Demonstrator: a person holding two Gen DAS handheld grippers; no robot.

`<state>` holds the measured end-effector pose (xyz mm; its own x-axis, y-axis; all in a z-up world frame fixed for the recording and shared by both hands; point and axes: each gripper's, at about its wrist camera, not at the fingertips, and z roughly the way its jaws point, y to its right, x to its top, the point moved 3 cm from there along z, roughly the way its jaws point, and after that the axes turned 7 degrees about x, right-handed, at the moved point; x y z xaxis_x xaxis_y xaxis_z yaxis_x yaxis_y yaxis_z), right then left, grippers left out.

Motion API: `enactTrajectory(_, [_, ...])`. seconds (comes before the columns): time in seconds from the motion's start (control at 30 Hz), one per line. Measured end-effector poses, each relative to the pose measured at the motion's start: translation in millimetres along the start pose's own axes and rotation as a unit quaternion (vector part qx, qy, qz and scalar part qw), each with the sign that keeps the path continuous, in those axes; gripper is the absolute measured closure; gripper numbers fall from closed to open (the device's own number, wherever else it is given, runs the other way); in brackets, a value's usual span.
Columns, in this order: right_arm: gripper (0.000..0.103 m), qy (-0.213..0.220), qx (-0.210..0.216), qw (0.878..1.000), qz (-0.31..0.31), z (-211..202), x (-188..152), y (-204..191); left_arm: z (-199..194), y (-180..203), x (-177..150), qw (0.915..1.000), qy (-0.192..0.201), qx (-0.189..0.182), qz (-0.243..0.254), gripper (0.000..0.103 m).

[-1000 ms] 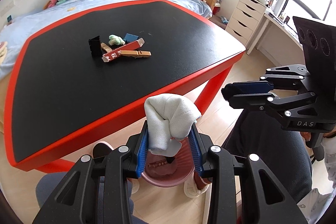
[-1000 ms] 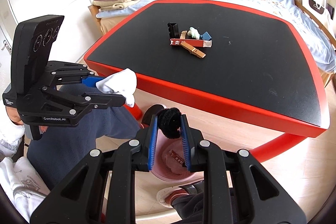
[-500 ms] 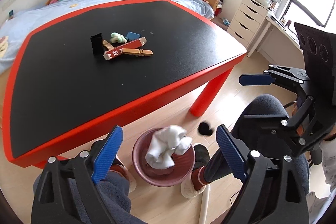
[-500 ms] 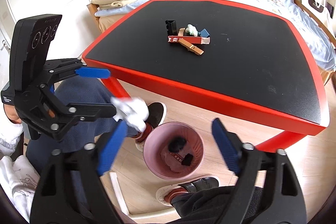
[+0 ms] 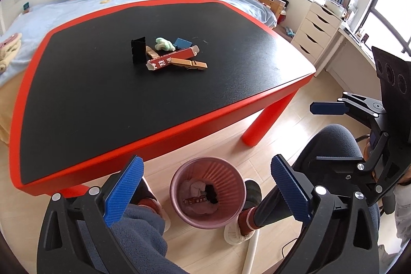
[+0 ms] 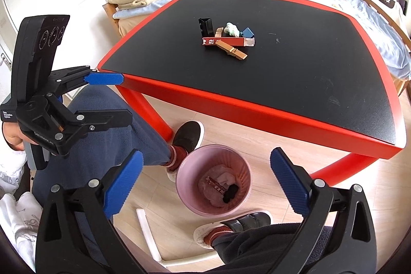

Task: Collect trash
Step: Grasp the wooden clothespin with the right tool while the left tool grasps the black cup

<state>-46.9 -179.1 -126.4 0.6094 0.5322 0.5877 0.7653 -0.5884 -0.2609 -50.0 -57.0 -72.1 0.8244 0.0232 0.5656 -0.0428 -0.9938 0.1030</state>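
Trash is what I am after, and what is left of it sits in a small heap on the table point(image 5: 77, 99), up ahead of and above both my claws, well apart from them. My left claw point(image 5: 205, 190) hangs with its jaws spread wide and nothing between them, and my right claw point(image 6: 204, 184) is just the same, wide and empty; both hover over the pink bin point(image 5: 177, 179) on the floor, which lies just beyond my fingertips and already holds a pale cloth, a small wrapper and a dark lump. In the heap I make out a red carton point(image 5: 170, 60), a wooden peg point(image 5: 188, 64) lying across its near end, a black clip point(image 5: 138, 50) standing upright to the left, a green lump point(image 5: 164, 44) behind the carton, and a blue block point(image 5: 183, 43) beside that. I judge all of it light. The carton looks like thin card, likely hollow, so I would close on its long flat sides near the middle and not squeeze hard, lest it crush or slip out. The peg is stiff wood, easy to pinch across its narrow width, though it touches the carton and may drag it along. The green lump seems soft and should give under the pads. The clip looks hard and smooth; I would take it across its flat faces.
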Motion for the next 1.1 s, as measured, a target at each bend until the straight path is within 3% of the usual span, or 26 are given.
enactTrajectory(0.5, [0.005, 0.006, 0.004, 1.000, -0.005, 3, 14, 7, 3, -15, 13, 0.9999, 0.006, 0.010, -0.012, 0.008])
enactTrajectory(1.1, [0.005, 0.005, 0.004, 0.997, -0.082, 29, 91, 24, 24, -55, 82, 0.9986, 0.035, 0.037, -0.017, 0.008])
